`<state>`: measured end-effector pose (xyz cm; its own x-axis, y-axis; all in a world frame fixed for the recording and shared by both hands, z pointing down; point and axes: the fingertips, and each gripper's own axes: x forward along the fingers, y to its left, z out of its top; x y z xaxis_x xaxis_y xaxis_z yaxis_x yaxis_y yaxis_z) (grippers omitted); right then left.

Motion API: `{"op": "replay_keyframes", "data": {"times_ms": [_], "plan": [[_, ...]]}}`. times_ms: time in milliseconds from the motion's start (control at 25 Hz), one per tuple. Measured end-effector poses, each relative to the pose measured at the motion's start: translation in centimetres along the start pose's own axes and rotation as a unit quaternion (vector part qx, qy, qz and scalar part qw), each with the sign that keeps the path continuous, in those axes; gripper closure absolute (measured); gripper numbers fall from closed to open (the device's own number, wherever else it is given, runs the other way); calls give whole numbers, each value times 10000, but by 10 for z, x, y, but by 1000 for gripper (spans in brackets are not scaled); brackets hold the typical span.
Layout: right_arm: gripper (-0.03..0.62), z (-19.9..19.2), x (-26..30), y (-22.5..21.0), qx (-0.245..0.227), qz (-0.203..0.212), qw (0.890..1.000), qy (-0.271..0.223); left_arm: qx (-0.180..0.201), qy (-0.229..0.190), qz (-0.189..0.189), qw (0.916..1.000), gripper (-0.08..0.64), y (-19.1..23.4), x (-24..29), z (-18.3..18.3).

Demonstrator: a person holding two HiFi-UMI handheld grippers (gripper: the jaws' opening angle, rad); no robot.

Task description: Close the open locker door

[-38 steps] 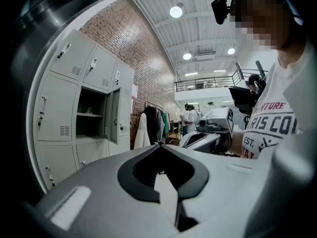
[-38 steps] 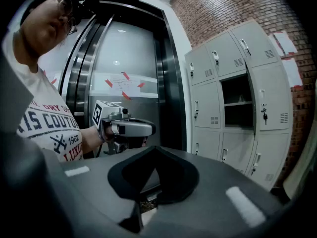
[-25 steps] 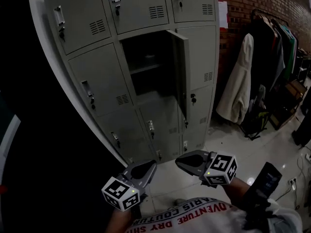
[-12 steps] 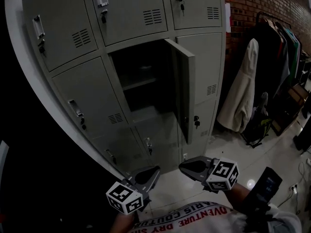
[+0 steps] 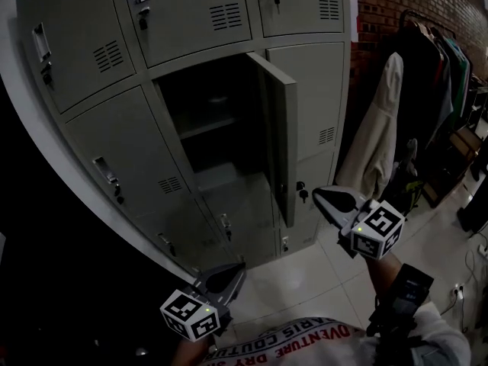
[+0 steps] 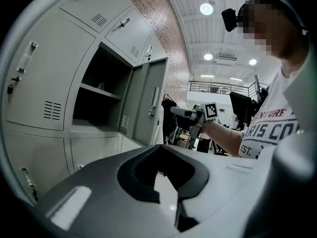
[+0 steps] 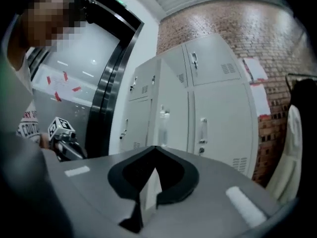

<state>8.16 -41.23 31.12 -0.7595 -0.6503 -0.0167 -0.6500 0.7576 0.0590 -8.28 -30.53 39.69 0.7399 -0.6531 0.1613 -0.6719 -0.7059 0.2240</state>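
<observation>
Head view: my right gripper (image 5: pixel 322 196) and left gripper (image 5: pixel 233 271) are both closed, empty. Standing wide, the grey sheet-metal locker door (image 5: pixel 282 143) is likely light and stiff; I'd push its free edge.

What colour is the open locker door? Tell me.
Pale grey open locker door; left gripper view shows it best.

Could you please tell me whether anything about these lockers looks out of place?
Yes: one locker door in the middle column stands swung open, showing its shelf, while every other door in view is shut.
</observation>
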Motion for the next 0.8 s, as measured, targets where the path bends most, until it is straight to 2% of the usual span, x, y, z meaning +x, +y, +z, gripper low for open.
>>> {"op": "replay_keyframes", "data": {"times_ms": [120,200,400,560,800], "plan": [[597,26,16,-25,-364,-303,9985,-271,115,-20,116,9999,558,4,0,12],[597,35,29,-32,-455,-306,9979,-358,188,-28,167,9997,558,9,0,18],[596,36,54,-29,-587,-111,9976,-362,168,-10,205,9996,558,19,3,25],[597,41,61,-16,-682,22,9966,-464,318,42,107,9994,558,22,10,29],[597,43,87,13,-924,470,9934,-491,225,-108,175,9995,558,42,11,38]]}}
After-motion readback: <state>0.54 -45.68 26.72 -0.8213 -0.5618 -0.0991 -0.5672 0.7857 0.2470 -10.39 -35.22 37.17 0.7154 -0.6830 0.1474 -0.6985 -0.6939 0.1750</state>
